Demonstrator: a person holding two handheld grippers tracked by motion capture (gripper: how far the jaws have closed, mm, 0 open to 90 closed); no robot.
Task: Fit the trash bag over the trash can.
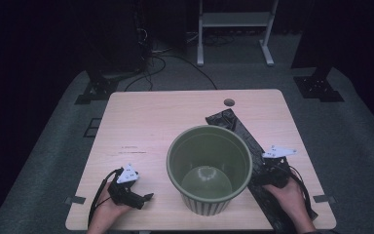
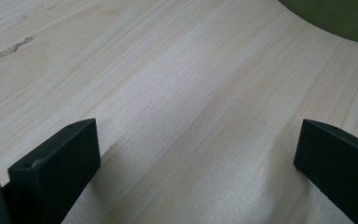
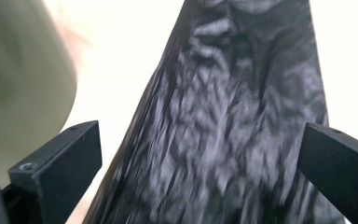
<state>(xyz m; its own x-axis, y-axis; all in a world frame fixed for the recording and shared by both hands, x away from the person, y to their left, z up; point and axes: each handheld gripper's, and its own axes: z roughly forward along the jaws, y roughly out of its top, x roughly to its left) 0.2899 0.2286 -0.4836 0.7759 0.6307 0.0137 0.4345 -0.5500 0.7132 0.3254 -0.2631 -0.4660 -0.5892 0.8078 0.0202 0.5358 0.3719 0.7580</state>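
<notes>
Black, crinkled bin liner (image 3: 242, 126) lay flat on the surface (image 1: 141, 126) just right of the green wastebasket (image 1: 209, 168); right gripper (image 3: 200, 154) hovered released over it, ready to pinch; left gripper (image 2: 196, 154) rested unclenched, empty.

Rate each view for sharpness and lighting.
High view: sharp on the lit table and green bin, surroundings dark. Left gripper view: crisp wood grain, soft shadow beneath the left fingers. Right gripper view: the black bag is motion-blurred, the tabletop overexposed.
</notes>
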